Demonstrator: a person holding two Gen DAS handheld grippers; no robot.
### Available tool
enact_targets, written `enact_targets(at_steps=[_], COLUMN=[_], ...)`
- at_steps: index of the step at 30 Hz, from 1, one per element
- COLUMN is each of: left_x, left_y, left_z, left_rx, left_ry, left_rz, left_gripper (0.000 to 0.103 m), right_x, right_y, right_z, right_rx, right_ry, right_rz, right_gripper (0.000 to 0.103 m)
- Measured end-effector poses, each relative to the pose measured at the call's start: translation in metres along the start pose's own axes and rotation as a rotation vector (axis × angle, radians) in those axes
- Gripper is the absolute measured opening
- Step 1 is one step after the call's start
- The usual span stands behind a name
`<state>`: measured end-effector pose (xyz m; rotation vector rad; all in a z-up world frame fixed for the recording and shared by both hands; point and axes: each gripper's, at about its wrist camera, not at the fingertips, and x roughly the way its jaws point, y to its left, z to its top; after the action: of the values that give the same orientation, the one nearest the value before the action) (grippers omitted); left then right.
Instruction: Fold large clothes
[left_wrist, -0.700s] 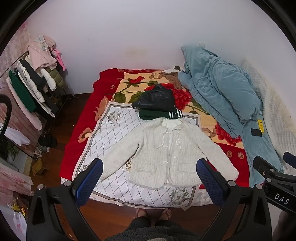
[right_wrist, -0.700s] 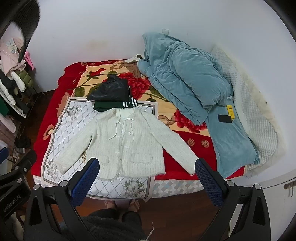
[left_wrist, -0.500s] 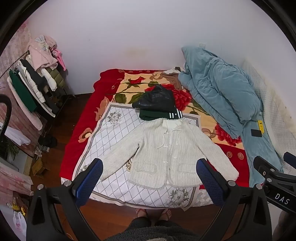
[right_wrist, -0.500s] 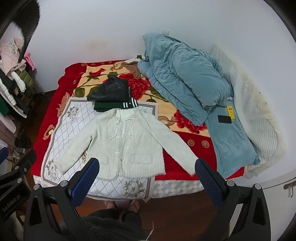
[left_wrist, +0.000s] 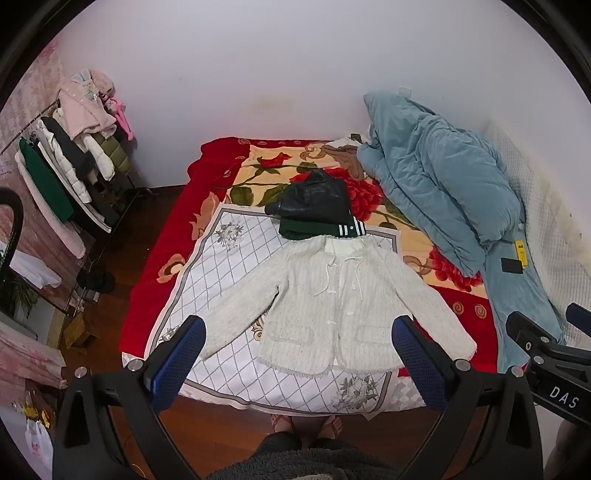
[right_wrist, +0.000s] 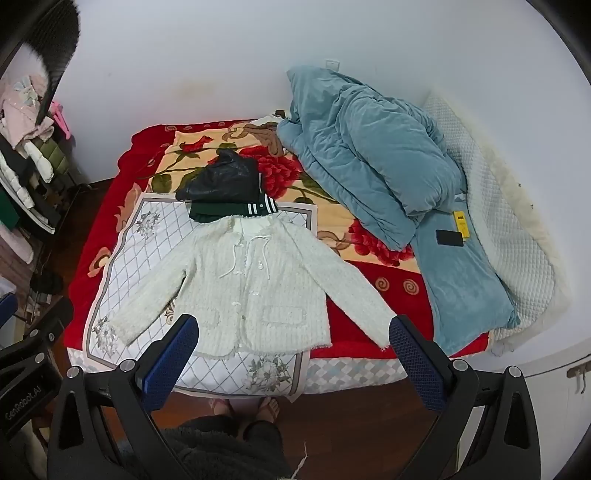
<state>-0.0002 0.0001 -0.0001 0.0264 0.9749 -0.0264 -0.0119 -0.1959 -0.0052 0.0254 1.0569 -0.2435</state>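
A white knitted cardigan (left_wrist: 332, 295) lies spread flat, front up, sleeves out to both sides, on a white diamond-pattern sheet (left_wrist: 229, 266) at the near edge of the bed; it also shows in the right wrist view (right_wrist: 255, 280). My left gripper (left_wrist: 299, 354) is open and empty, held high above the bed's near edge. My right gripper (right_wrist: 291, 350) is open and empty too, at about the same height. Neither touches the cardigan.
A folded dark green and black jacket (left_wrist: 317, 210) lies just beyond the cardigan's collar. A blue quilt (left_wrist: 443, 184) is heaped on the bed's right, with a black phone (right_wrist: 448, 237) and yellow item on it. A clothes rack (left_wrist: 66, 173) stands at left. The person's feet (left_wrist: 306, 428) are at the bedside.
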Motion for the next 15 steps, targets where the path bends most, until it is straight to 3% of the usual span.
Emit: enact_targets(at_steps=[15], left_x=[0.0003], left_y=[-0.0003], left_z=[0.0], left_rx=[0.002], left_ry=[-0.003], left_rz=[-0.002], left_gripper=[0.103], right_x=[-0.0012], right_y=[0.0011], right_z=[0.0002], right_rx=[-0.001], right_ry=[-0.002], right_rz=[-0.001], right_gripper=[0.103])
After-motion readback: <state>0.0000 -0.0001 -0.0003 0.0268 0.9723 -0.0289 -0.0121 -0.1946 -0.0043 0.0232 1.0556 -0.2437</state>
